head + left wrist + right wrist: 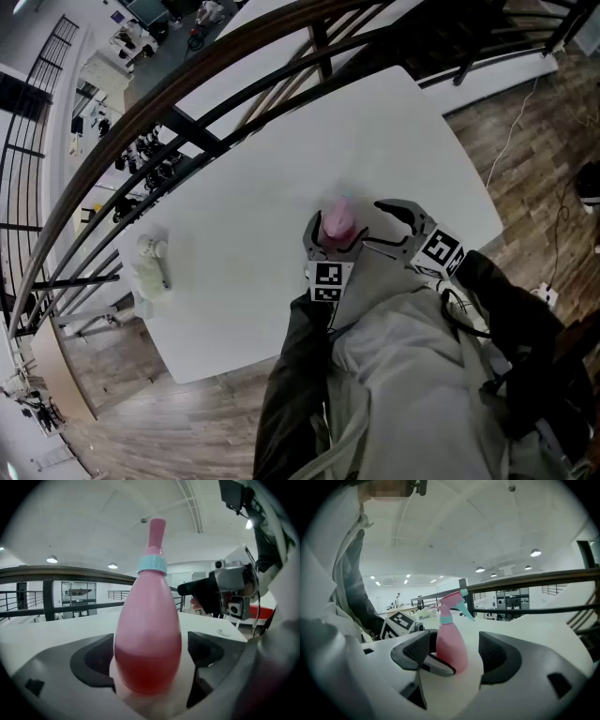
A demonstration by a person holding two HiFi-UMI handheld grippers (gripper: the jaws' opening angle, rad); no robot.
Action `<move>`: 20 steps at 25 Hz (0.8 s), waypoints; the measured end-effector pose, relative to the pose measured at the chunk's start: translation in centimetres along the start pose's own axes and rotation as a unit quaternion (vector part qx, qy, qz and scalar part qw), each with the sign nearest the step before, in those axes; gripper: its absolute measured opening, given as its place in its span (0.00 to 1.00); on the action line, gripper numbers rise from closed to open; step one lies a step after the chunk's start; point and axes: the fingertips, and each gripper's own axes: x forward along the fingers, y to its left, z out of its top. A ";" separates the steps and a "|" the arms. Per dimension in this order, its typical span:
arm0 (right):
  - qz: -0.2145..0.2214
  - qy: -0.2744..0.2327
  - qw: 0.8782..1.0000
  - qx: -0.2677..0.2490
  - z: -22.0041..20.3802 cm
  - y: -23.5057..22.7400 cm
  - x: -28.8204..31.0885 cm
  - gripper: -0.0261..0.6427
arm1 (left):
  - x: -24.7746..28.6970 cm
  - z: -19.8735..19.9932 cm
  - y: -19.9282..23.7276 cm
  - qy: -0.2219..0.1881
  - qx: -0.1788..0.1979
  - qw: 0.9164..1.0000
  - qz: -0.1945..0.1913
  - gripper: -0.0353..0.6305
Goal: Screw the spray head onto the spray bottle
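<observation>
A pink spray bottle (337, 217) stands upright on the white table (262, 169). Its pink spray head (157, 529) sits on top above a teal collar (152, 565), and the teal trigger shows in the right gripper view. My left gripper (335, 236) stands open and wide around the bottle's (147, 634) belly, its pads close beside it with a slim gap on the right. My right gripper (371, 225) is open just right of the bottle (451, 641), nothing between its pads. The left gripper's marker cube (399, 622) shows beyond.
A whitish bottle with some small things (150, 267) lies near the table's left edge. A dark curved railing (187, 103) runs behind the table. Wooden floor (525, 141) lies to the right, and the person's sleeves cover the table's front edge.
</observation>
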 end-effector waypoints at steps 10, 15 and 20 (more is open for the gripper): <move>0.173 -0.013 0.982 0.078 6.6 -2.0 3.9 0.52 | 1.2 -0.1 0.4 0.017 -0.019 1.000 -0.011 0.72; 0.237 0.031 0.970 0.051 5.0 -0.3 4.4 0.52 | 1.3 -0.1 0.1 0.017 -0.012 0.999 -0.024 0.72; 0.250 0.060 0.966 0.004 4.4 1.9 1.8 0.52 | 1.1 -0.1 0.3 0.019 -0.011 0.999 -0.024 0.72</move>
